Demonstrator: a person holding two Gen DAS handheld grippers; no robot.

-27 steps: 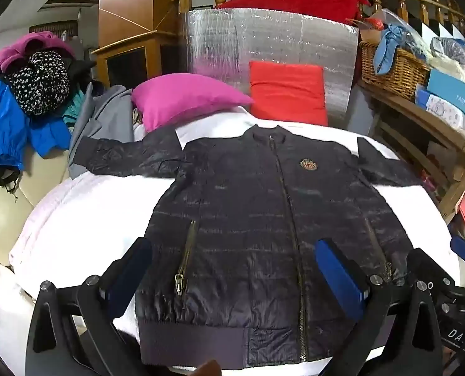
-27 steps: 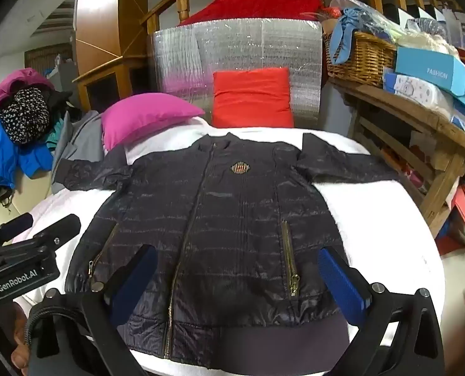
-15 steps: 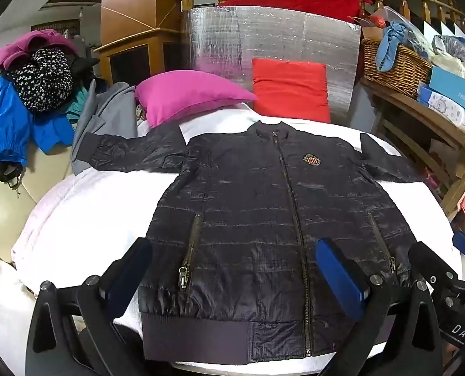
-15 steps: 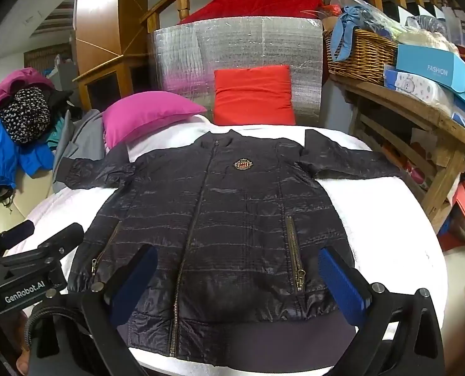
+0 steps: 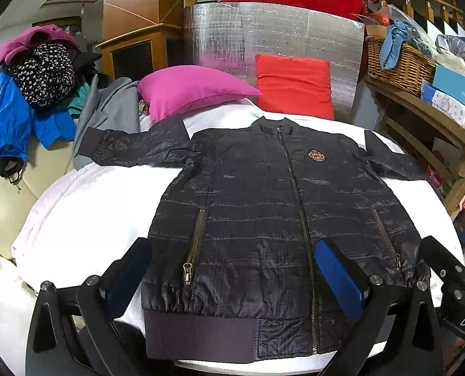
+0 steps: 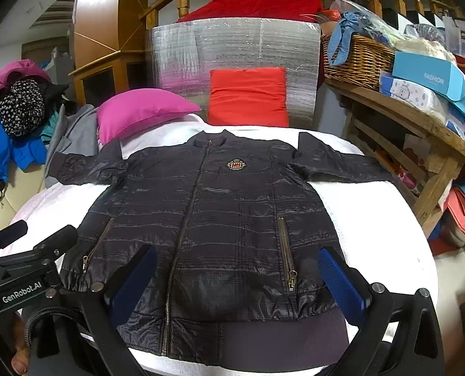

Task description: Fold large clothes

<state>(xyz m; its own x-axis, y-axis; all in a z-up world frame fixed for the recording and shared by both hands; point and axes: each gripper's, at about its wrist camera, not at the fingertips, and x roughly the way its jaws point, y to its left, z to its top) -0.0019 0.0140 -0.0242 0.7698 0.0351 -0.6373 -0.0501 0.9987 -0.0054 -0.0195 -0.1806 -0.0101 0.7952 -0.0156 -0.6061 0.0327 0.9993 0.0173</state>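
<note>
A black quilted zip jacket lies flat, front up, on a white padded surface, sleeves spread to both sides, collar at the far end. It also shows in the right wrist view. My left gripper is open and empty, hovering over the hem on the jacket's left half. My right gripper is open and empty over the hem on the right half. The left gripper's body shows at the right wrist view's left edge.
A pink pillow and a red cushion sit behind the collar, against a silver foil panel. A clothes pile is at the left. A wooden bench with a wicker basket and boxes is at the right.
Both grippers have drawn back slightly toward the jacket's hem, so more of the hem band shows. Jaws stay open. The jacket has not moved.
</note>
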